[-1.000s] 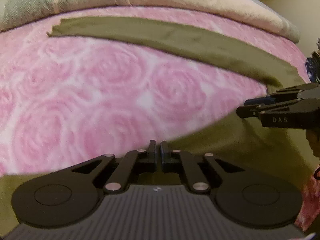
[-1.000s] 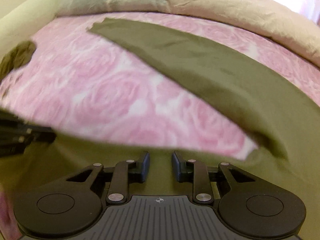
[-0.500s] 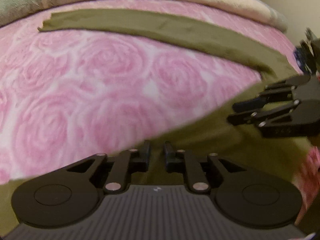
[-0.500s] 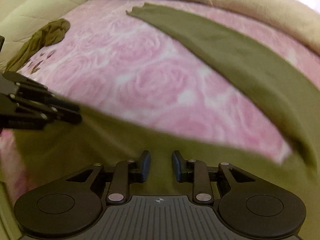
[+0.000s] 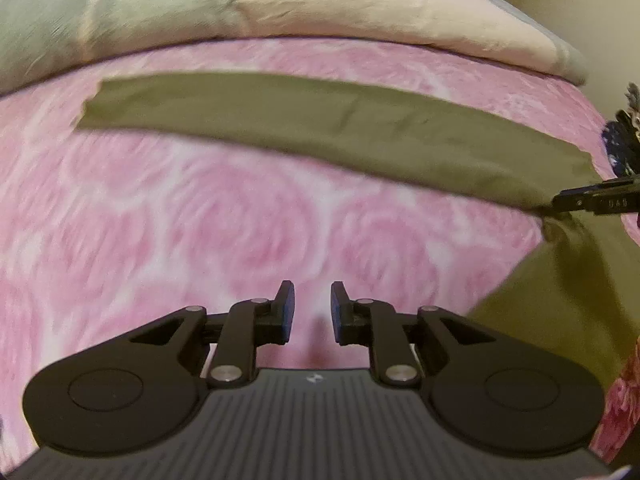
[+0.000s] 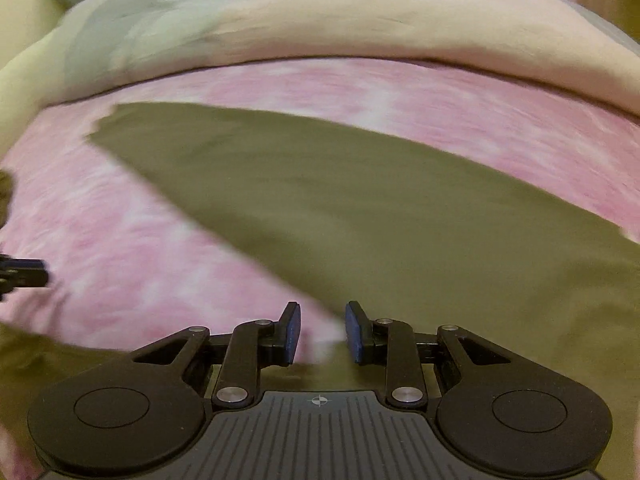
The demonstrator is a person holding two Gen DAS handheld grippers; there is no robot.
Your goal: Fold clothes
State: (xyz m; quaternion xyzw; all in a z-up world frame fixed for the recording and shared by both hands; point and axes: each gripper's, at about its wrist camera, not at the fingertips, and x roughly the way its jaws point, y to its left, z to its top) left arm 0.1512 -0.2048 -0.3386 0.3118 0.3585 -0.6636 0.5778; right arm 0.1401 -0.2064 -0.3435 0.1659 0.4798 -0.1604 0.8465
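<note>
A long olive-green garment (image 5: 340,120) lies flat across the pink rose bedspread (image 5: 200,220), and its wider part (image 5: 560,300) falls off to the lower right. My left gripper (image 5: 312,308) hovers over bare bedspread, its jaws opening with nothing between them. The right gripper's black tip (image 5: 592,202) shows at the right edge, at a crease in the garment. In the right wrist view the garment (image 6: 360,208) fills the middle and right. My right gripper (image 6: 322,332) stands open over its near edge, pads clear of the cloth. The left gripper's tip (image 6: 24,276) pokes in at the left edge.
A bulky beige and pale green duvet (image 5: 320,12) is heaped along the far side of the bed (image 6: 360,12). Another olive piece of cloth (image 6: 6,192) sits at the left edge. A dark patterned object (image 5: 624,140) stands beyond the bed's right side.
My left gripper let go of the garment's edge, opened, and now hangs over bare bedspread. The right gripper drew away toward the right in the left wrist view, its gap unchanged.
</note>
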